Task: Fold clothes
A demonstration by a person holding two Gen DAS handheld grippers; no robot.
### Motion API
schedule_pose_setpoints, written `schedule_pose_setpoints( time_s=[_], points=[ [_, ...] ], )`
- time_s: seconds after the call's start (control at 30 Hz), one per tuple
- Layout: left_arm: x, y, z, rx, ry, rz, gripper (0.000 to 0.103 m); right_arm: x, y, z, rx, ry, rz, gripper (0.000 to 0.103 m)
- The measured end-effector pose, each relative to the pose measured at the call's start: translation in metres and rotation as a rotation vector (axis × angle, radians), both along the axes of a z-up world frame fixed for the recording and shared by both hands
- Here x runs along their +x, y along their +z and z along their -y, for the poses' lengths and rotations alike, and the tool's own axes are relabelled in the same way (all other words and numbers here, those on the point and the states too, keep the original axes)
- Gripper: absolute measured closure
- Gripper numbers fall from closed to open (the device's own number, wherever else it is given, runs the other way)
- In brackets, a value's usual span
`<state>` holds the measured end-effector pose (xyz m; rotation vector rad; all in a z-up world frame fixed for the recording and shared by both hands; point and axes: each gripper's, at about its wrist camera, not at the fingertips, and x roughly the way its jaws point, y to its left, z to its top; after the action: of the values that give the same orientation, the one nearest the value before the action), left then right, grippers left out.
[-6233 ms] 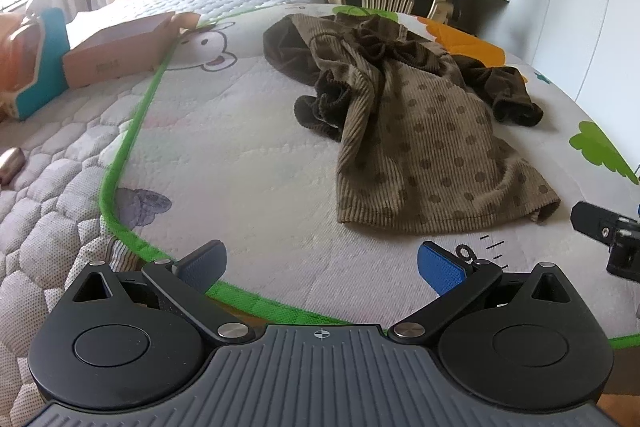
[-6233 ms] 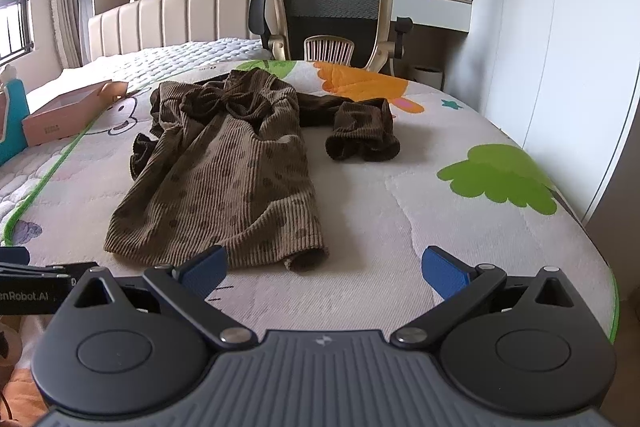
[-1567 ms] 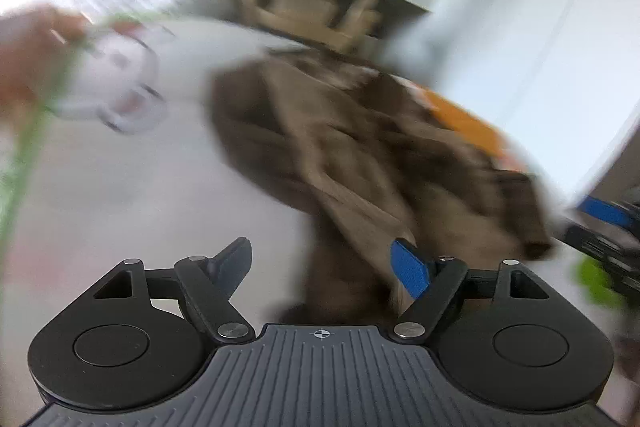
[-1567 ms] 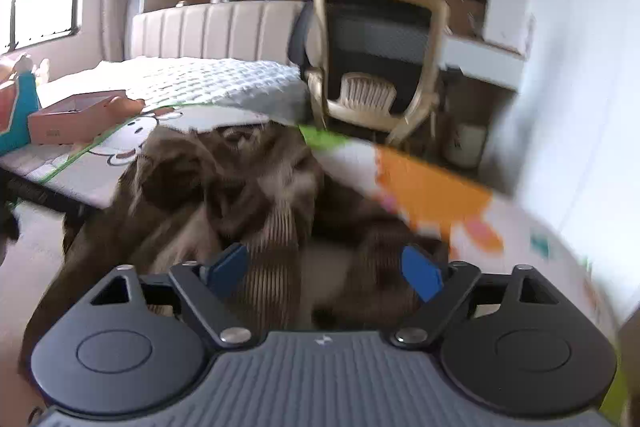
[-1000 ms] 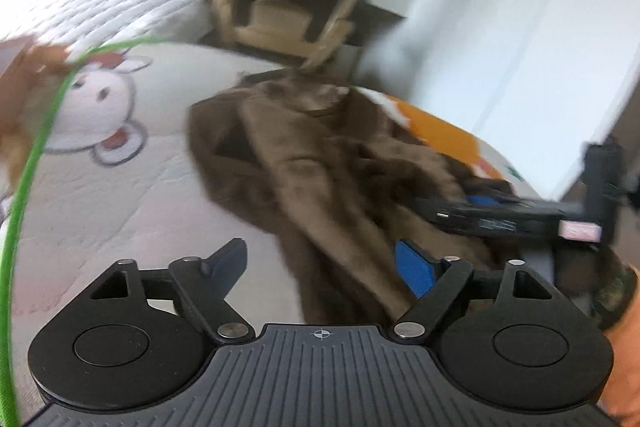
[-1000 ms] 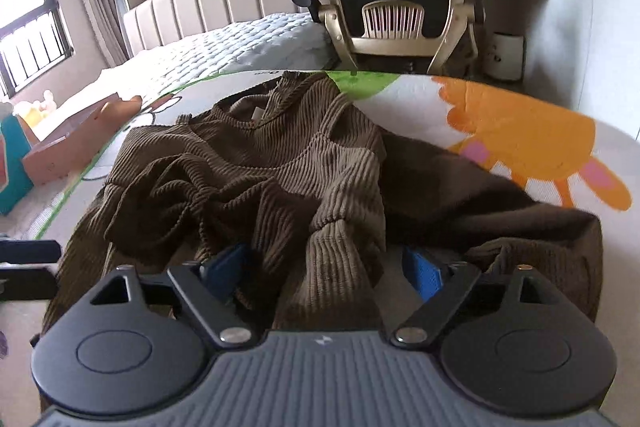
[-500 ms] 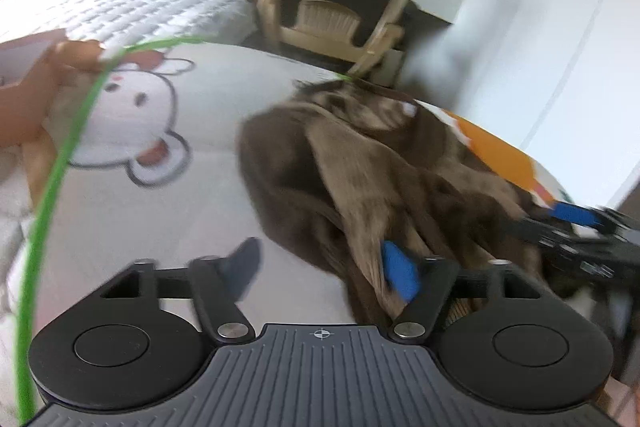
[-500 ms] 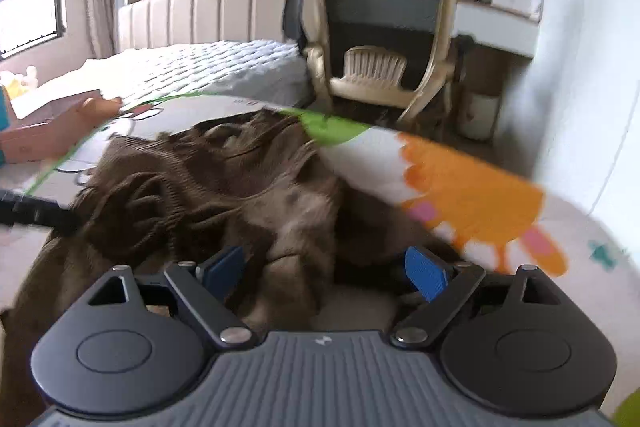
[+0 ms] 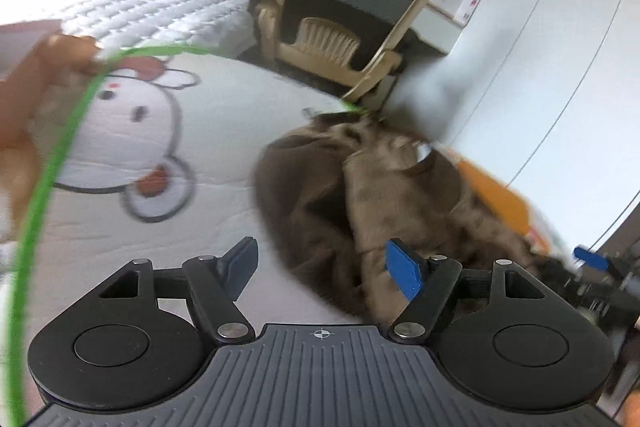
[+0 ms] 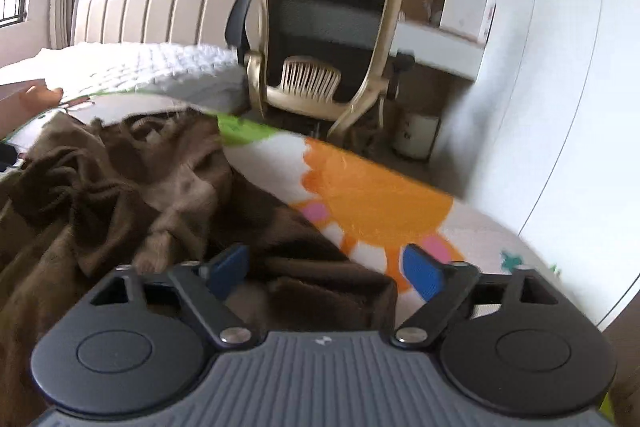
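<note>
A crumpled brown ribbed garment (image 9: 372, 195) lies on a white cartoon-print mat (image 9: 168, 195). My left gripper (image 9: 320, 265) is open, low over the garment's left edge, with dark cloth between its blue pads. In the right wrist view the same garment (image 10: 120, 187) spreads to the left, and its dark sleeve (image 10: 320, 279) runs under my right gripper (image 10: 328, 269), which is open above the sleeve. The other gripper's blue tip (image 9: 590, 257) shows at the far right of the left wrist view.
A beige mesh office chair (image 10: 328, 39) stands beyond the mat's far edge. A quilted bed (image 10: 152, 67) lies behind on the left, with a cardboard box (image 9: 32, 75) at the mat's left side. A white wall (image 10: 560, 67) runs along the right.
Both grippers have shifted over the garment: the left one swung left and closer to its left edge, the right one moved right over the dark sleeve. Both stay open.
</note>
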<state>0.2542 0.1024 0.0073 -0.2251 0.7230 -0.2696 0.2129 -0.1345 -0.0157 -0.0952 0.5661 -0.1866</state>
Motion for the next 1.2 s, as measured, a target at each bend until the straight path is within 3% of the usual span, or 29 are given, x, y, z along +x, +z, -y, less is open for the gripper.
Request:
schedule_pose_setpoints(
  time_s=[0.1,0.33,0.43,0.5,0.67,0.73,0.8,0.9,0.93,1.0,1.13,1.17,1.2],
  points=[
    [-0.005,0.000,-0.014,-0.025,0.004,-0.005,0.025,0.011,-0.007,0.023,0.175,-0.011,-0.061,0.051],
    [0.001,-0.004,-0.011,0.043,0.101,-0.024,0.018,0.007,-0.003,0.047,0.387,-0.010,-0.029,0.051],
    [0.007,-0.006,-0.009,0.046,0.145,-0.043,0.016,0.005,0.000,0.060,0.540,0.004,-0.032,0.043],
    [0.007,-0.007,-0.006,0.035,0.135,-0.047,0.012,0.000,0.003,0.070,0.663,0.013,-0.016,0.032],
    [0.003,-0.009,0.003,0.022,0.095,-0.045,0.010,-0.003,0.004,0.085,0.840,0.008,0.006,0.026],
    [0.003,-0.010,0.003,0.015,0.100,-0.049,0.010,-0.001,0.006,0.085,0.798,-0.016,0.015,0.025],
    [0.004,-0.011,0.000,0.017,0.117,-0.050,0.010,0.002,0.010,0.077,0.660,-0.062,0.023,0.025],
    [0.010,-0.011,-0.002,0.036,0.155,-0.050,0.010,0.009,0.011,0.058,0.328,-0.137,0.048,0.026],
    [0.014,-0.011,0.000,0.041,0.163,-0.052,0.011,0.013,0.008,0.056,0.311,-0.127,0.032,0.027],
    [0.024,-0.012,0.005,0.051,0.169,-0.056,0.012,0.022,0.001,0.051,0.279,-0.106,0.001,0.039],
    [0.049,-0.018,0.031,0.144,0.162,-0.031,0.015,0.039,-0.015,0.037,0.248,-0.050,-0.083,0.039],
    [0.052,-0.019,0.037,0.168,0.151,-0.016,0.022,0.043,-0.019,0.033,0.242,-0.035,-0.106,0.039],
    [0.053,-0.018,0.043,0.185,0.125,0.000,0.040,0.047,-0.023,0.029,0.237,-0.020,-0.128,0.040]
  ],
)
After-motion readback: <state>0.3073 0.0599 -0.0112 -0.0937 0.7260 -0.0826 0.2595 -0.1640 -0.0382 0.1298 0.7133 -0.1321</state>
